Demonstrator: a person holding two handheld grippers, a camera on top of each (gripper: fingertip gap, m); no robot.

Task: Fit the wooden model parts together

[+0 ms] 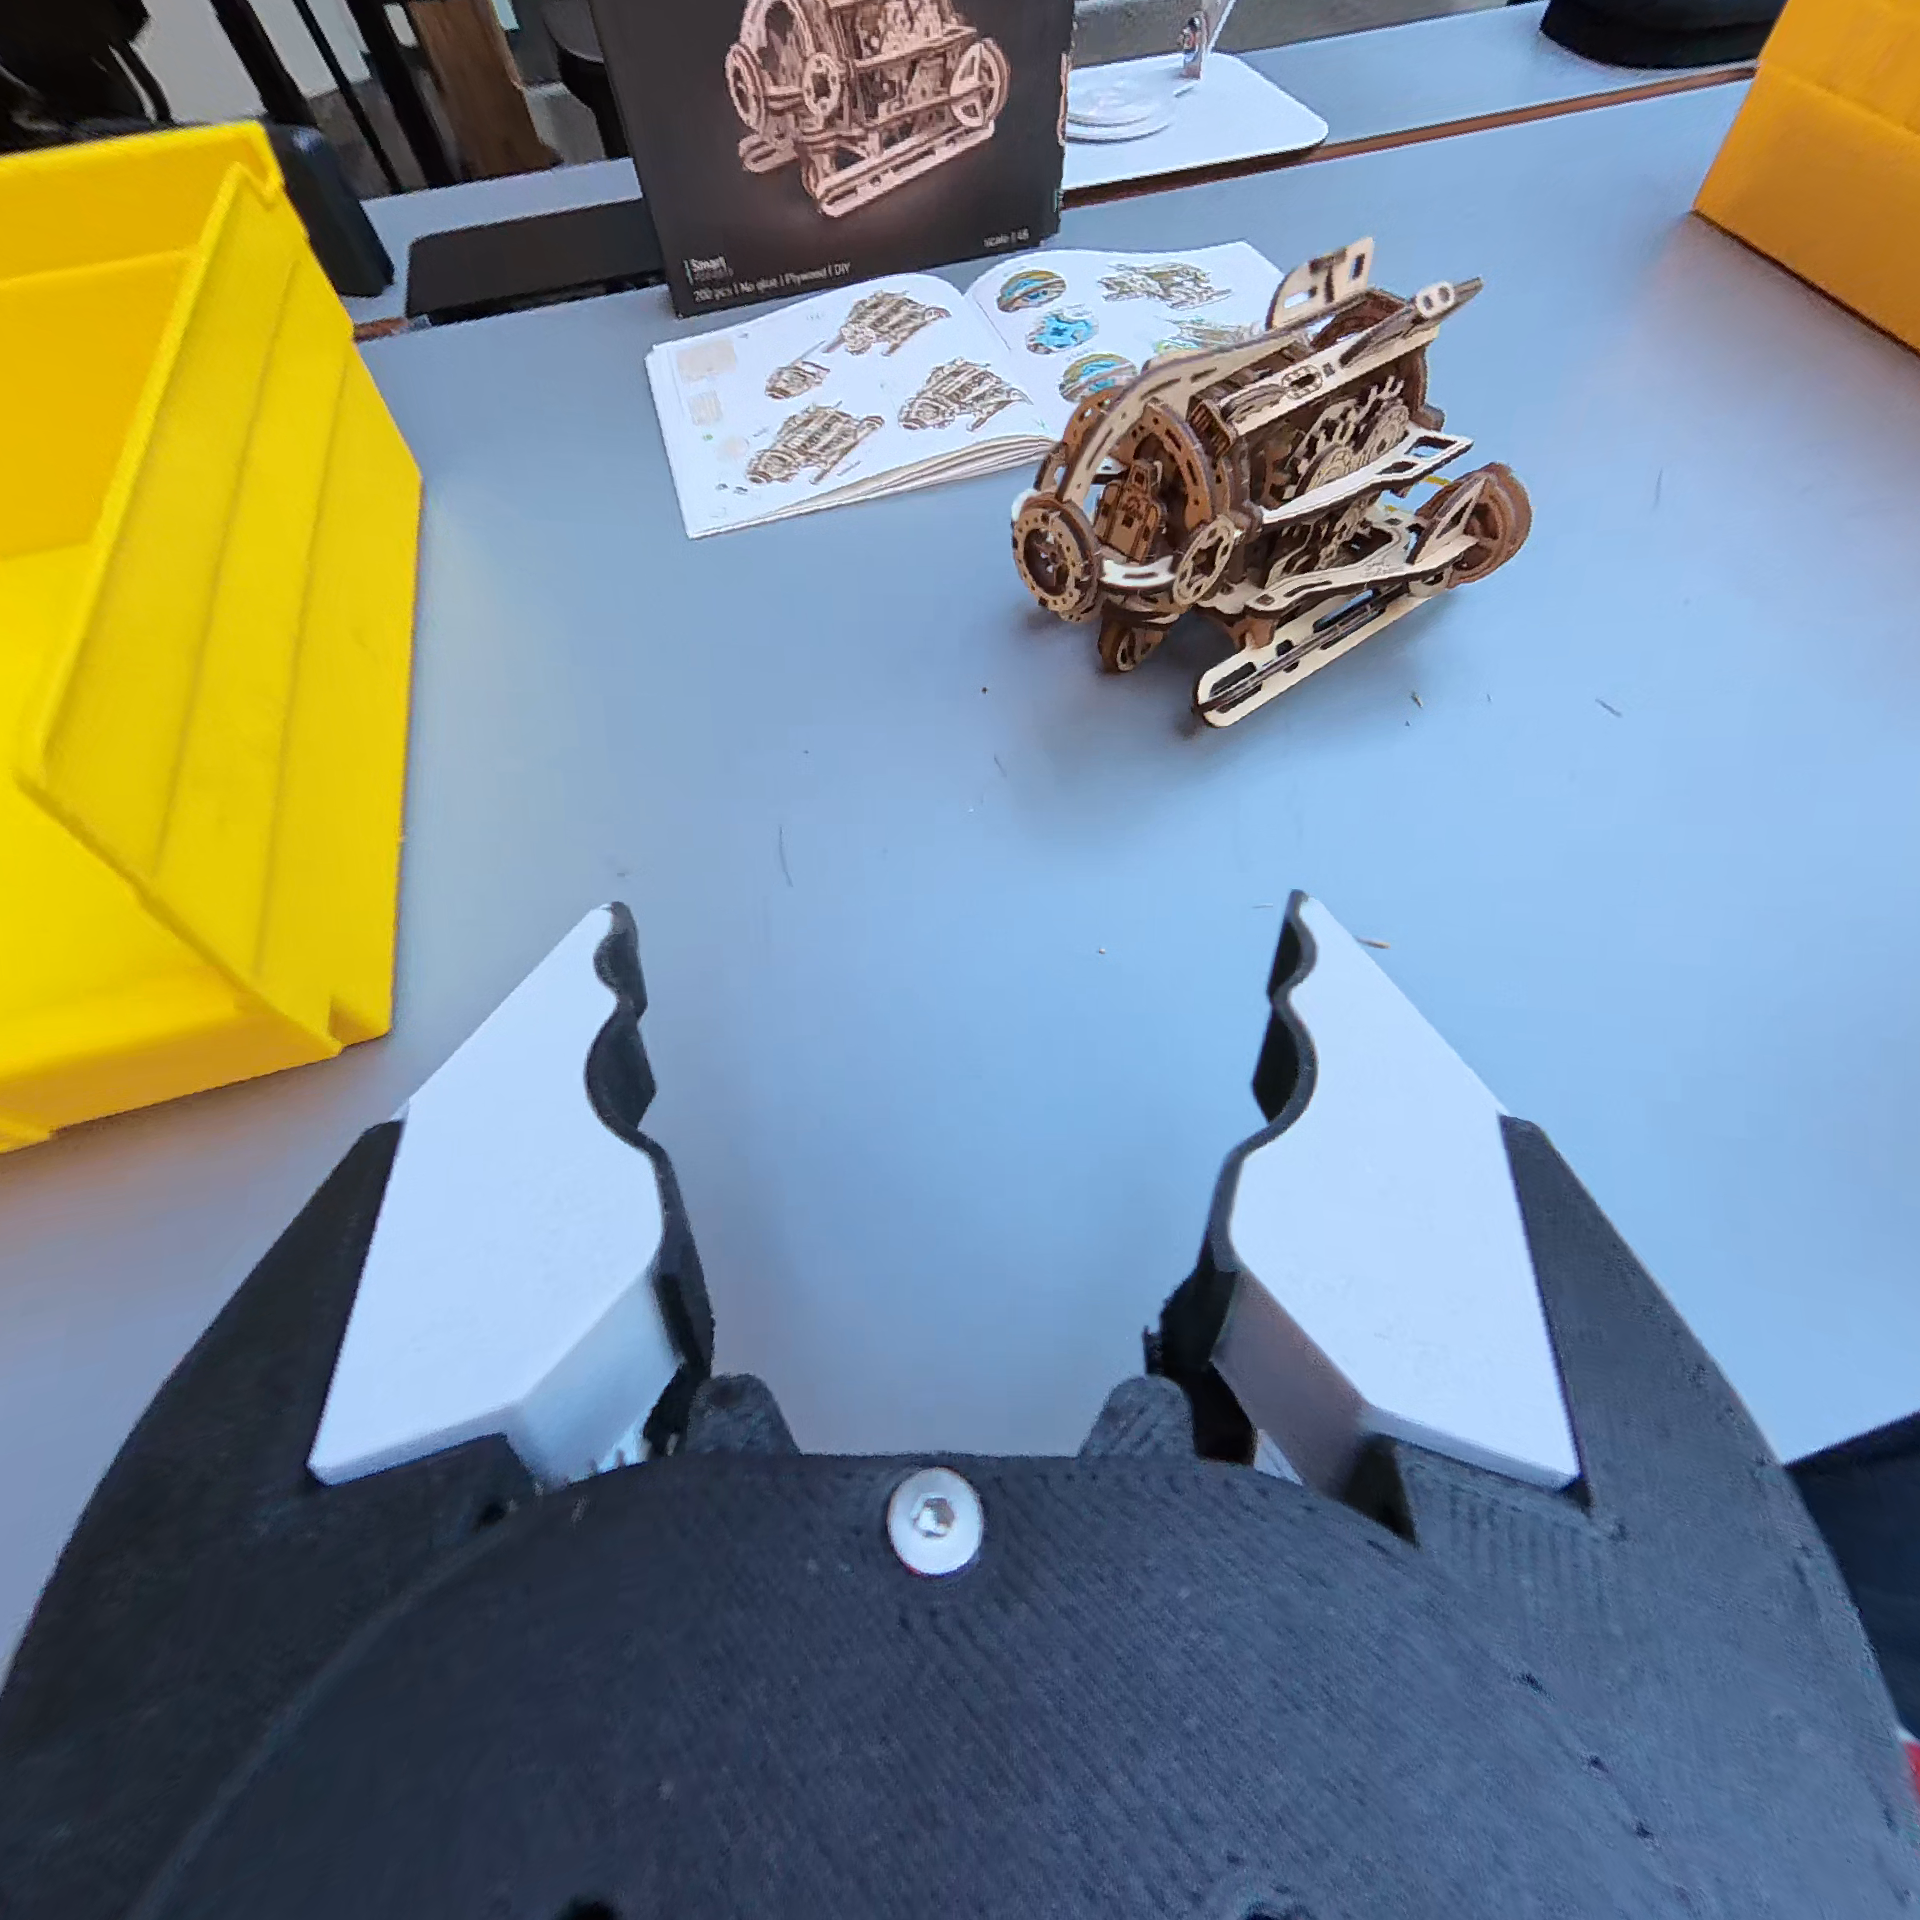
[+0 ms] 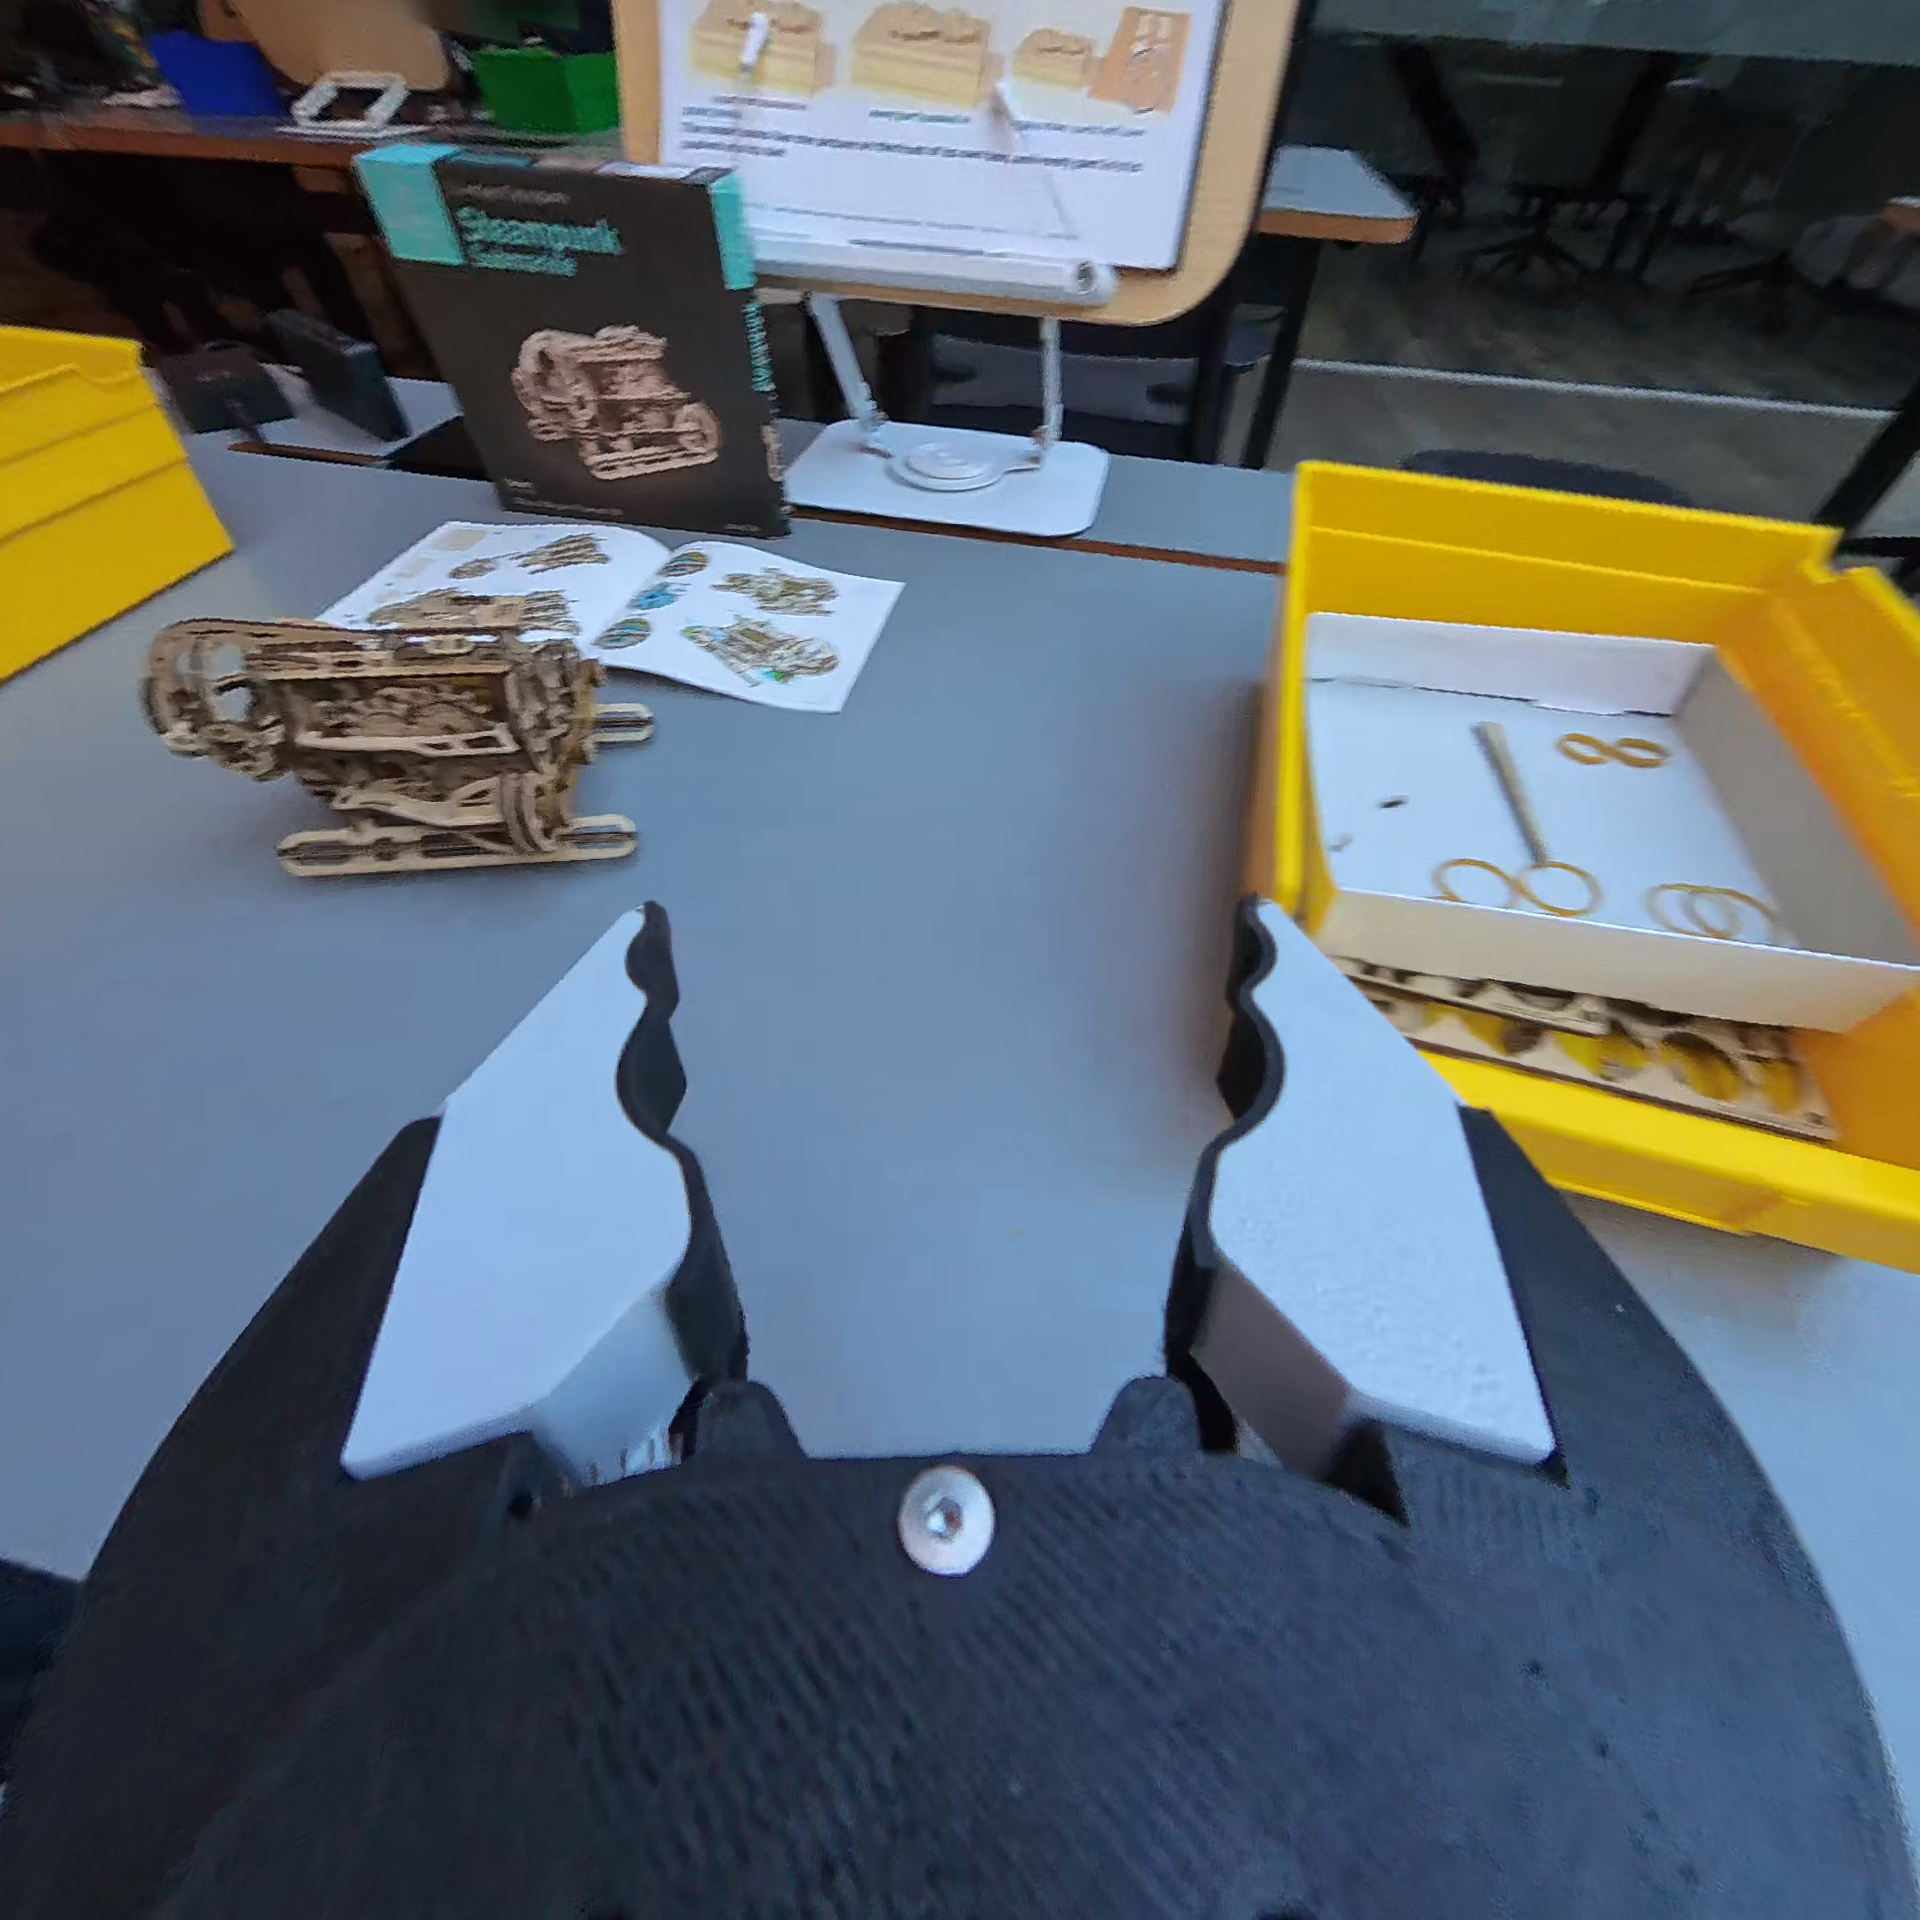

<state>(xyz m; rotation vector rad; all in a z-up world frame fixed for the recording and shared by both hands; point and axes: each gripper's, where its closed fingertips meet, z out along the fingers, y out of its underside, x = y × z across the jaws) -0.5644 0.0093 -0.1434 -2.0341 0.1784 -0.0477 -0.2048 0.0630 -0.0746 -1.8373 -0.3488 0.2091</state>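
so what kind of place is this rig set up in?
Looks like a workshop or lab bench for kit assembly: a grey table with yellow parts bins, a half-built wooden model beside its open instruction booklet, and more cluttered benches behind.

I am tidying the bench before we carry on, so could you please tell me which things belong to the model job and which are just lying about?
For the job:
- pale laser-cut wooden model
- open paper instruction booklet
- white tray of brass rings
- laser-cut plywood sheet

Lying about:
- dark kit box
- empty yellow plastic bin
- white document stand
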